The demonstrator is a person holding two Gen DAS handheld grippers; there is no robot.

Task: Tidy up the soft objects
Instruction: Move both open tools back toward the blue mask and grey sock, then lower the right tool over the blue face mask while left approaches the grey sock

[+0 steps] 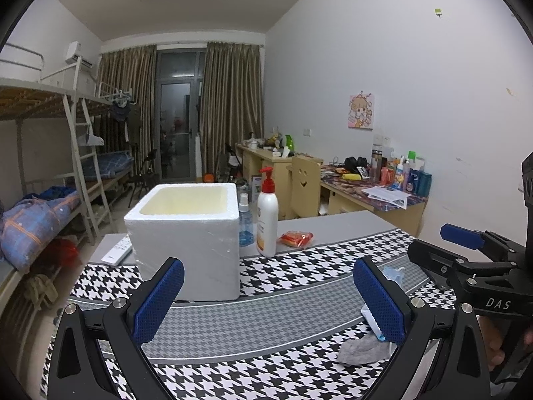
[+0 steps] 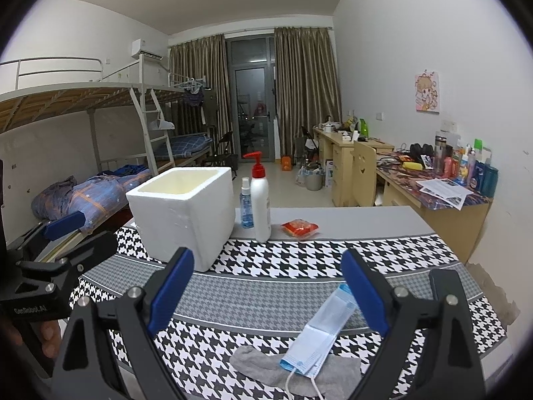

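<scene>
Mask (image 2: 321, 333) under right gripper (image 2: 266, 296) — untouched

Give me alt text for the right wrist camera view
Open right gripper hovers over a folded face mask lying on a grey sock on a houndstooth cloth; beyond stands an open foam box.

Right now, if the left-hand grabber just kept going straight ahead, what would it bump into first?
Probably the white foam box. It stands on the houndstooth cloth ahead of the open left gripper, nearer its left finger. Depth is hard to judge, so it might only clip the box's right side.
</scene>
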